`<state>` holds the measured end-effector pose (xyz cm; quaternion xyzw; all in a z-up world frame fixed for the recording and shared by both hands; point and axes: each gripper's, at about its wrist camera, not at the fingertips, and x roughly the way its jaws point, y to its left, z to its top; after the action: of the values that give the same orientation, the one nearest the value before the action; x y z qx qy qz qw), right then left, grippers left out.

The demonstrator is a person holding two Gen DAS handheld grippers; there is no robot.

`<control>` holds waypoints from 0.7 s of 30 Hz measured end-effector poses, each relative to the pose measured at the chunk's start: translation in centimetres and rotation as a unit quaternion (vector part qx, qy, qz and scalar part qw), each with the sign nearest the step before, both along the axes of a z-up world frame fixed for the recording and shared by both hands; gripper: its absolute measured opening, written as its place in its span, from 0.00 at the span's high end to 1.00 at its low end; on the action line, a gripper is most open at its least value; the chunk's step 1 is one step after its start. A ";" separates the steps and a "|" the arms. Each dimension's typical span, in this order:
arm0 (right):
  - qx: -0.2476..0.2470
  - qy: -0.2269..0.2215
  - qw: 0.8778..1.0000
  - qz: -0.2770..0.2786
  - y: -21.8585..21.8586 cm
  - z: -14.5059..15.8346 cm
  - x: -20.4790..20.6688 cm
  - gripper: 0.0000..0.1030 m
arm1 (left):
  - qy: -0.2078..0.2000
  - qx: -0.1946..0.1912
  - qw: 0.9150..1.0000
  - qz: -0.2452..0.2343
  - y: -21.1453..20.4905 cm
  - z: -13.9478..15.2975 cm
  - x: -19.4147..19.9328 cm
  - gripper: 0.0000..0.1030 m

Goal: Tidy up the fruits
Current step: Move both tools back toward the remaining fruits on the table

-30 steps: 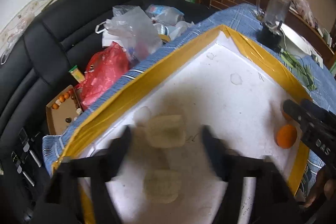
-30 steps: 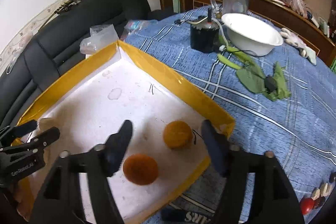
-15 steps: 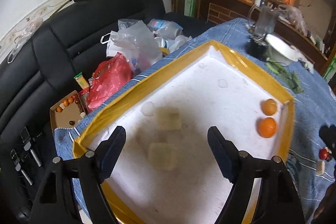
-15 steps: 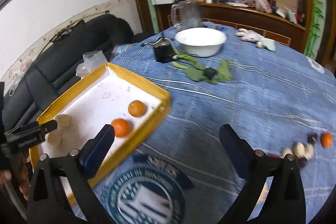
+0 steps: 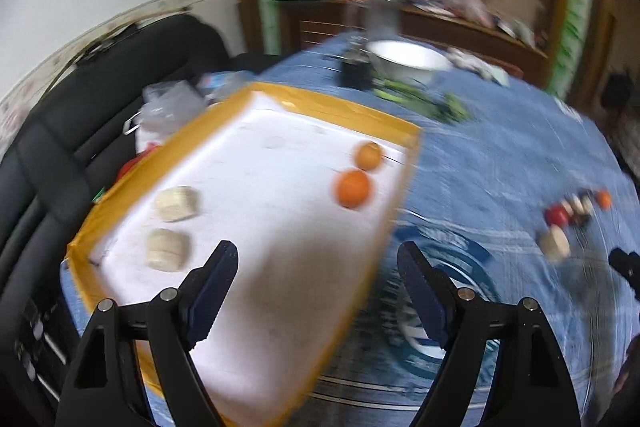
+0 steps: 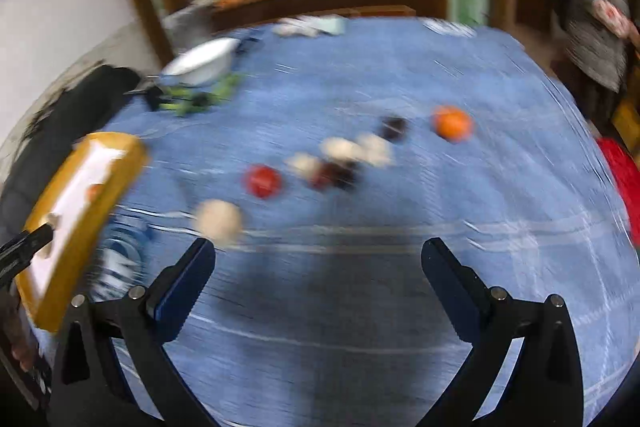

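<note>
A white tray with a yellow rim [image 5: 344, 109] lies on the blue tablecloth and holds two oranges [image 5: 352, 187] and two pale fruits [image 5: 176, 203]. My left gripper [image 5: 316, 267] hangs open over the tray's near right corner, empty. In the right wrist view, loose fruit lies on the cloth: a pale fruit [image 6: 219, 221], a red fruit [image 6: 263, 180], several pale and dark pieces [image 6: 340, 159] and an orange [image 6: 452, 123]. My right gripper [image 6: 318, 263] is open and empty, just short of the pale fruit. Both views are blurred by motion.
A white bowl [image 5: 404, 57] and green leaves [image 5: 436, 103] sit at the far side of the table. A black sofa [image 5: 80, 99] with bags stands left of the tray. A person [image 6: 596, 35] stands at the far right. A red object [image 6: 620, 171] lies at the table's right edge.
Both grippers have swung right, away from the tray. The right gripper now faces the loose fruit on the cloth; the left has pulled back to the tray's near right corner.
</note>
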<state>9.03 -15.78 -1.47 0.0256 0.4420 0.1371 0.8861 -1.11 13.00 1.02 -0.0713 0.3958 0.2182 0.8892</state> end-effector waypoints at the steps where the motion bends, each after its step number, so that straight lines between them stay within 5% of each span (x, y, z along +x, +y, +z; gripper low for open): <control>1: 0.003 0.004 1.000 -0.007 -0.9 -0.3 0.0 0.00 | 0.006 0.005 1.000 -0.015 -1.1 -0.3 0.4 0.21; 11: -0.001 -0.001 1.000 -0.023 -4.8 -1.1 0.9 0.01 | 0.038 0.039 0.991 -0.125 -9.5 -1.5 3.7 0.21; 21: -0.054 0.000 0.997 0.047 -0.2 -2.7 5.7 0.27 | 0.055 0.049 0.978 -0.196 -14.8 -2.6 7.3 0.21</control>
<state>14.75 -16.01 -4.12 -0.0428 0.4498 0.1547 0.8786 6.24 -1.76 -1.61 0.0633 0.4389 0.0620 0.8941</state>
